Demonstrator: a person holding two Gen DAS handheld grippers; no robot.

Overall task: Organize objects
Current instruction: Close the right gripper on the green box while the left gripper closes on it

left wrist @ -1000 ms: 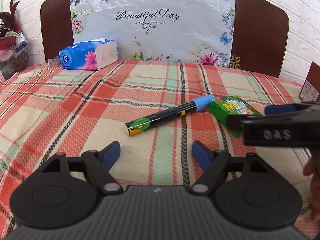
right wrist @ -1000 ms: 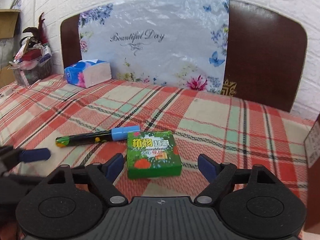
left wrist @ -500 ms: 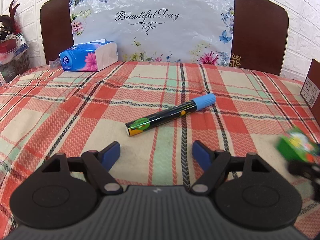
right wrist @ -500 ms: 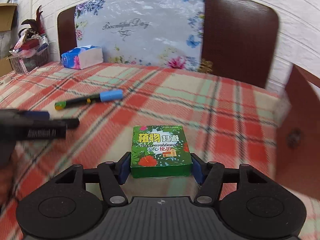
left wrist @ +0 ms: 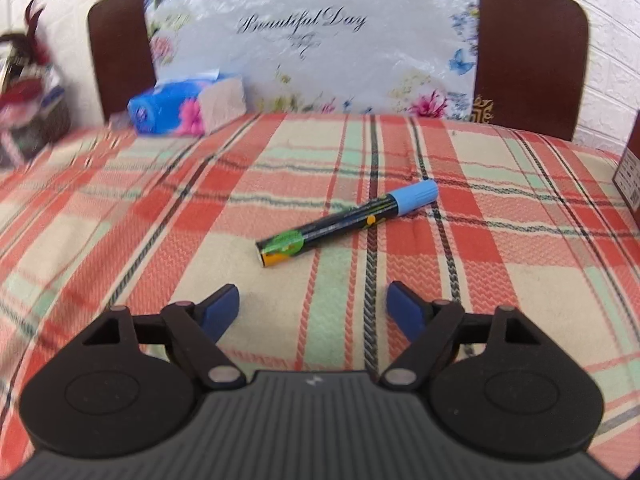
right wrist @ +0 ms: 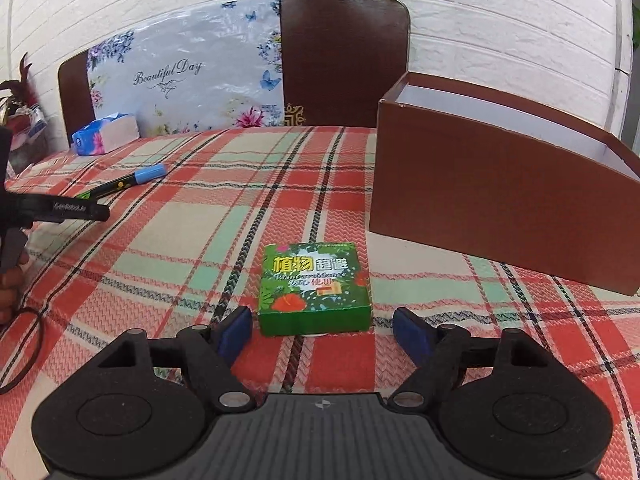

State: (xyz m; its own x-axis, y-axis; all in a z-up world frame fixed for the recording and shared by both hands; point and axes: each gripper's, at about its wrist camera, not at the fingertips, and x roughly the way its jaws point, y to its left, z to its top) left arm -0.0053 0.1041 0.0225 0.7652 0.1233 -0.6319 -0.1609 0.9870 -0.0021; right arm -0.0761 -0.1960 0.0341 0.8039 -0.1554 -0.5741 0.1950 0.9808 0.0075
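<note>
The small green card box (right wrist: 315, 289) lies flat on the plaid tablecloth (right wrist: 192, 240) just ahead of the right gripper (right wrist: 322, 330), whose jaws stand wide, one blue pad (right wrist: 235, 330) just beside the box's near left corner and the other clear of its right side, so nothing is held. It looks like light, stiff cardboard with a glossy print — likely a bit slick on the faces, so the sensible hold is across its two short side walls, squeezed gently enough not to dent them. The brown open-topped box (right wrist: 492, 200) stands to the right and a little further back, near but apart from it; only a pale inner wall shows, and what lies on its floor cannot be seen from here. The marker (left wrist: 347, 222) with the blue cap rests at a slant on the cloth ahead of the left gripper (left wrist: 313, 312), which is likewise spread open and empty, apart from the pen. A rigid, round, smooth barrel will tend to roll, so it is best pinched mid-length, across the barrel. A blue tissue pack (left wrist: 188, 106) sits at the far edge, well apart from both — probably not part of the sorting.
</note>
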